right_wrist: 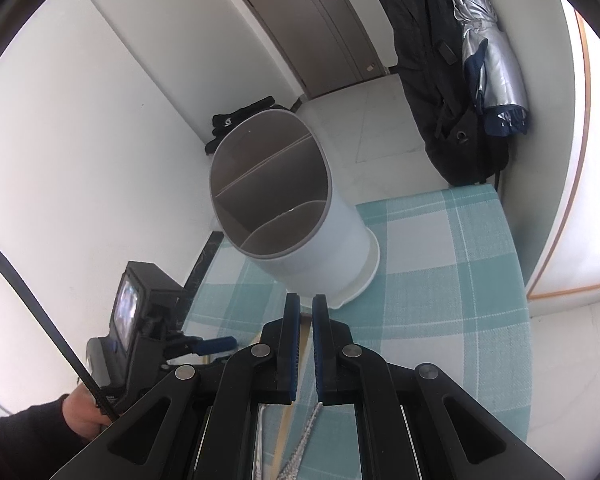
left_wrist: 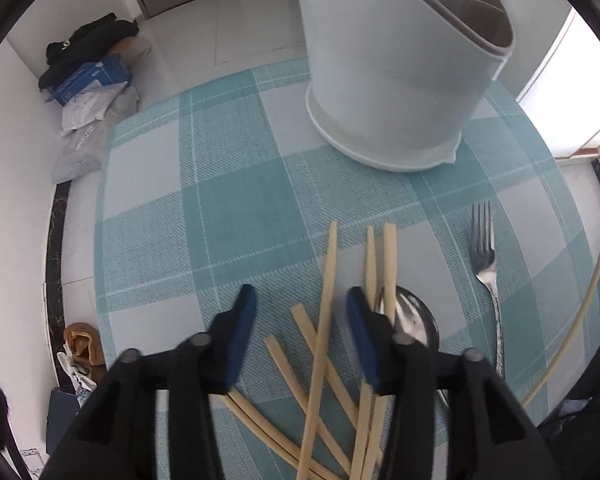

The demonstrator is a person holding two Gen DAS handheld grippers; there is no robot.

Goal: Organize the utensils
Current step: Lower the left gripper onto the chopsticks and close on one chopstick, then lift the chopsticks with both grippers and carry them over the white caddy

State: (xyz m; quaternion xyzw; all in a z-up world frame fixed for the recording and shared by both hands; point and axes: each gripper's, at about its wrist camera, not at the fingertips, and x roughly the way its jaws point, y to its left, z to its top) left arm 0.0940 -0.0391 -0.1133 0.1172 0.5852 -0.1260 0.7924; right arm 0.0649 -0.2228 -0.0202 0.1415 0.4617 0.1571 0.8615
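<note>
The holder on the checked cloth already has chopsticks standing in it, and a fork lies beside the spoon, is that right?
Not quite. The holder on the checked cloth is empty: the right wrist view looks into its bare compartments. The chopsticks lie loose on the cloth, as the left wrist view shows. The fork does lie beside the spoon.

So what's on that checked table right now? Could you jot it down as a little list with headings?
surface: checked cloth
holder: white utensil holder, upright, with dividers inside
chopsticks: a loose crossed pile of chopsticks
spoon: spoon lying partly under the pile
fork: fork flat, to the right of the spoon
left hand-held gripper: open over the pile
right hand-held gripper: shut, holding nothing
</note>
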